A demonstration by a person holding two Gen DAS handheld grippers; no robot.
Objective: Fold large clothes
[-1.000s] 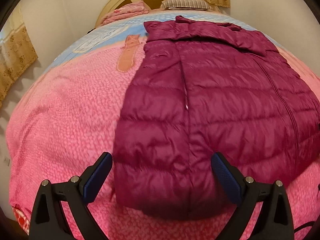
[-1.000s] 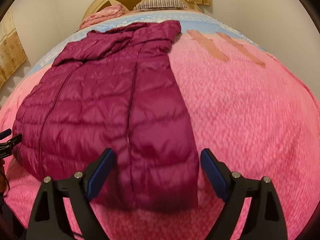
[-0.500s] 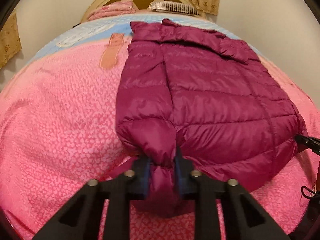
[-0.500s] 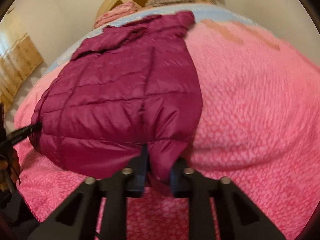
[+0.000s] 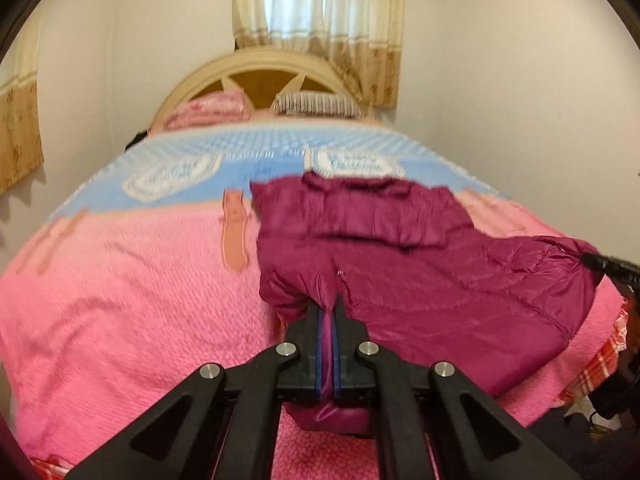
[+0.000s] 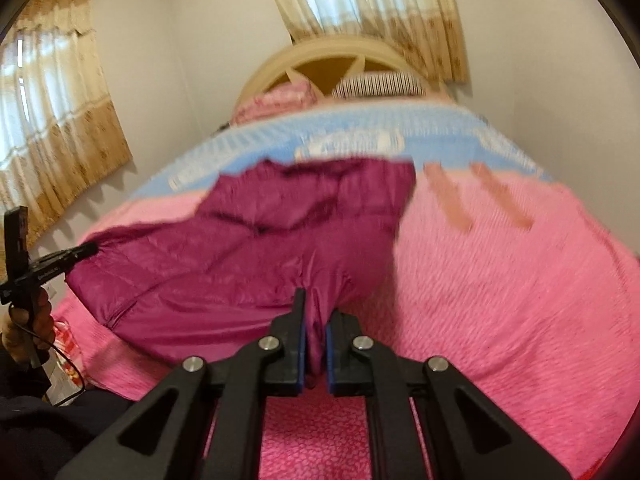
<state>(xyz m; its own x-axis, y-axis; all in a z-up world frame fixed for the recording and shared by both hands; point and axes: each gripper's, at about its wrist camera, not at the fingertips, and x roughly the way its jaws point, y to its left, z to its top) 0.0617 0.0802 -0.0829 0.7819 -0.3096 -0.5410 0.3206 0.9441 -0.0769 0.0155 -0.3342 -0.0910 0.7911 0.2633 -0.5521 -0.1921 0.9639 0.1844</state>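
Left-wrist view: left gripper [image 5: 328, 312], black frame with blue pads, jaws clenched on a pinch of the magenta quilted jacket [image 5: 420, 264] at its near hem corner, cloth bunched up between the pads and a fold of it hanging below them. Jacket body: extends ahead and to the right of these tongs, near edge raised off the bed, far end with collar still lying on the pink bedspread [image 5: 120, 300]. Far right of the same view: tip of the other tool biting the jacket's opposite hem corner, hem stretched between the two. Right-wrist view: right gripper [image 6: 316, 320], same make, jaws clenched on the jacket [image 6: 240, 248] at that corner, a tuck of fabric squeezed between the pads. Jacket here spreads ahead and to the left of the tongs. Far left: left gripper [image 6: 86, 250] seen from the side, gripping the hem, held by a hand [image 6: 28, 332]. Beyond both tongs: blue patterned band of the bedspread [image 5: 260, 160], then a striped pillow [image 5: 320, 104], a pink pillow [image 5: 212, 108], a cream arched headboard [image 5: 260, 68]. Behind the headboard: beige curtains [image 5: 320, 8]. Motion blur softens both views.
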